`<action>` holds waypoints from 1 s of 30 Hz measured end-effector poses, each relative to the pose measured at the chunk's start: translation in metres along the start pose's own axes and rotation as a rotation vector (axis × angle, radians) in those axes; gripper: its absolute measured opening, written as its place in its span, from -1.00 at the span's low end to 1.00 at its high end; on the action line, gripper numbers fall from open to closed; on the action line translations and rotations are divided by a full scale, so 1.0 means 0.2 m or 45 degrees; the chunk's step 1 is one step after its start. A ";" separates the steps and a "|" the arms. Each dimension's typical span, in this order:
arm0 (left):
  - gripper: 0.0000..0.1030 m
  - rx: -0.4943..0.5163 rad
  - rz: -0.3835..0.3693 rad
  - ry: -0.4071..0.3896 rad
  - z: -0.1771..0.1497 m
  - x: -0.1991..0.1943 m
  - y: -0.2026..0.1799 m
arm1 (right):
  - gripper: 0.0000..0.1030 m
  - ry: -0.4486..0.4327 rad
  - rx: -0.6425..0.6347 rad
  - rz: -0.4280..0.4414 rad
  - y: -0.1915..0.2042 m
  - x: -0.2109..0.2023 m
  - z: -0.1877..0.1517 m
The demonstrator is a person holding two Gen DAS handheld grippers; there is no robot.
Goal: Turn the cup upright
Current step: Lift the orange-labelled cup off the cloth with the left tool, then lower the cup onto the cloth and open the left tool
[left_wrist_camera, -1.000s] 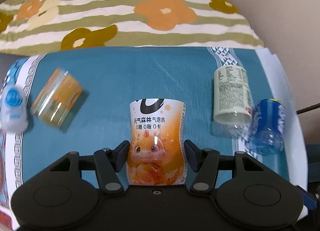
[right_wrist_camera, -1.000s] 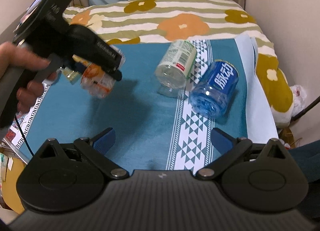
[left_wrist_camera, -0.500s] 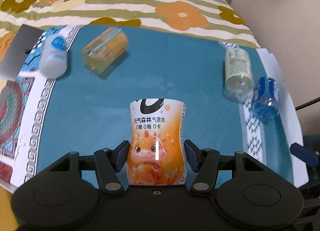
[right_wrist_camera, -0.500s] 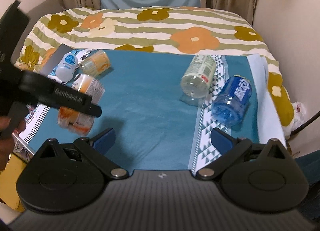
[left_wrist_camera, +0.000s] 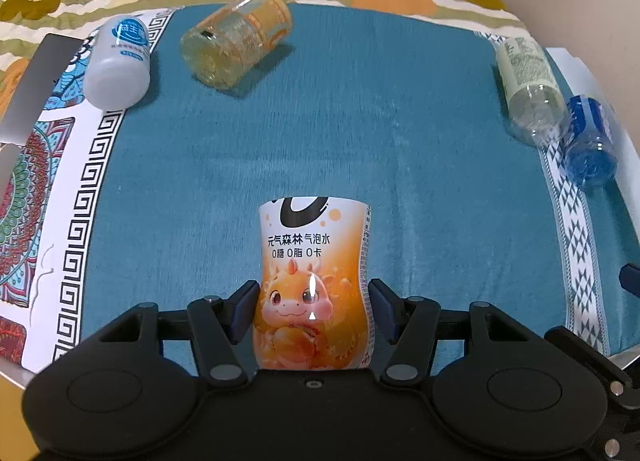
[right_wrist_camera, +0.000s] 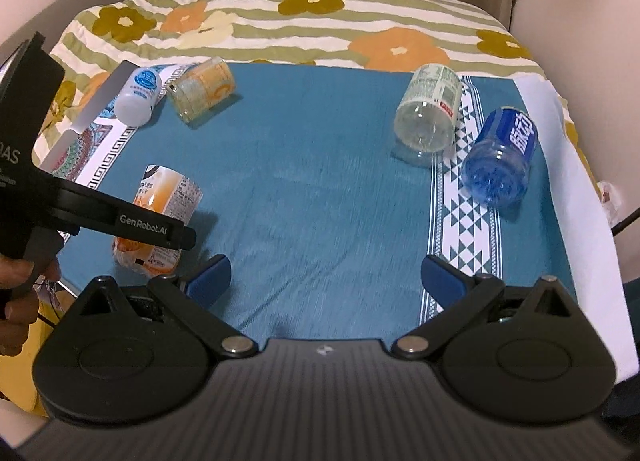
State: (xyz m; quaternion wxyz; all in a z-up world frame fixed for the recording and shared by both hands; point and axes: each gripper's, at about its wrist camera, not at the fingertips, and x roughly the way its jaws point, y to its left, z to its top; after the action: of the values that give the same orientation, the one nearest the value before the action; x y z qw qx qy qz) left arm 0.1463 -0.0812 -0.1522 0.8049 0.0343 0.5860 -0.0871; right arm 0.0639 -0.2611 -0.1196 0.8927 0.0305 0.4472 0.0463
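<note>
Our left gripper (left_wrist_camera: 312, 303) pinches the orange cup (left_wrist_camera: 314, 281); our right gripper (right_wrist_camera: 324, 281) spreads wide; four other cups lie sideways.

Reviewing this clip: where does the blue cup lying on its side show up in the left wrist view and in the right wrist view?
Left wrist view: the blue cup lies at the far right edge, beside the clear green-labelled cup.
Right wrist view: the blue cup lies right of centre, in the upper half, its open mouth toward the camera.
Shared landmark: the white band of triangles on the teal cloth, which runs beside the cup in both views.
</note>
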 end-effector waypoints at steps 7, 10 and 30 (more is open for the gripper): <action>0.27 0.009 -0.004 -0.006 0.03 0.01 0.01 | 1.00 0.014 0.008 -0.003 0.01 0.01 -0.03; 0.68 0.005 -0.004 -0.015 0.03 0.00 0.01 | 1.00 0.016 0.012 -0.002 0.01 0.00 -0.04; 0.86 0.001 0.019 -0.105 -0.07 -0.30 0.13 | 1.00 0.026 -0.002 0.061 0.05 -0.15 0.11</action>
State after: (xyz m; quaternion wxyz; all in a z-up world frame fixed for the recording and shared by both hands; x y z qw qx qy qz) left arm 0.1187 -0.0481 -0.1004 0.8289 0.0355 0.5522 -0.0827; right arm 0.0635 -0.2543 -0.0818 0.8868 0.0400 0.4553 0.0683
